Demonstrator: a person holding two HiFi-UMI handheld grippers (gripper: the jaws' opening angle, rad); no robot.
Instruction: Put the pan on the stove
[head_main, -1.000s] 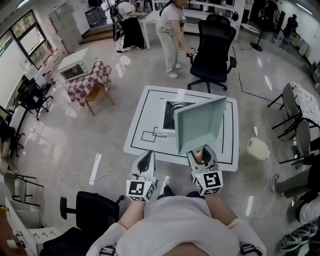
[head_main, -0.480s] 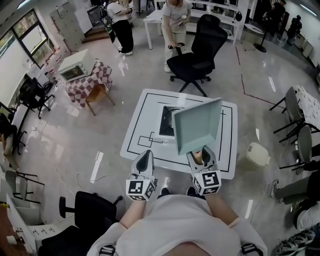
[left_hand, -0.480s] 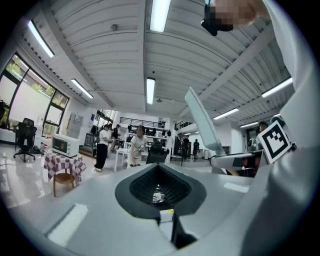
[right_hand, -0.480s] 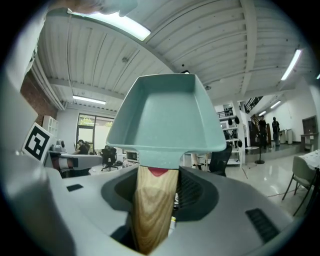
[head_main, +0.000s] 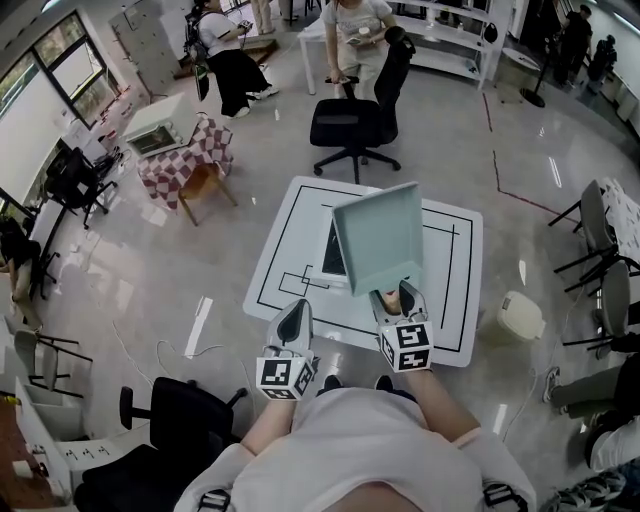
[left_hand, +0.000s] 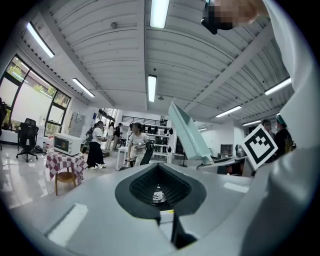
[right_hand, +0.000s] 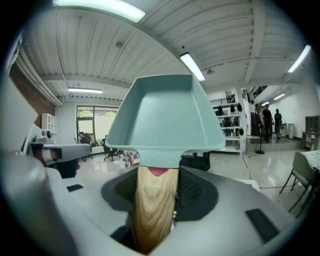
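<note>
A square pale-green pan (head_main: 378, 240) with a wooden handle (right_hand: 154, 205) hangs tilted above the white table (head_main: 290, 250). My right gripper (head_main: 398, 297) is shut on that handle, at the table's near edge. The pan's hollow (right_hand: 165, 115) faces the right gripper view. The dark stove (head_main: 333, 255) lies on the table's middle, and the pan hides most of it. My left gripper (head_main: 292, 316) is beside the right one, shut and holding nothing, at the table's near edge. The pan (left_hand: 187, 132) shows edge-on in the left gripper view.
A black office chair (head_main: 350, 115) stands beyond the table with a person (head_main: 355, 25) behind it. A checked-cloth table with a microwave (head_main: 160, 140) is at the far left. A white bin (head_main: 515, 315) and chairs (head_main: 600, 230) stand to the right, and another black chair (head_main: 185, 420) at the near left.
The pan has swung left and now covers more of the stove. My right gripper has shifted slightly forward with it. The person behind has rolled the black chair to the left.
</note>
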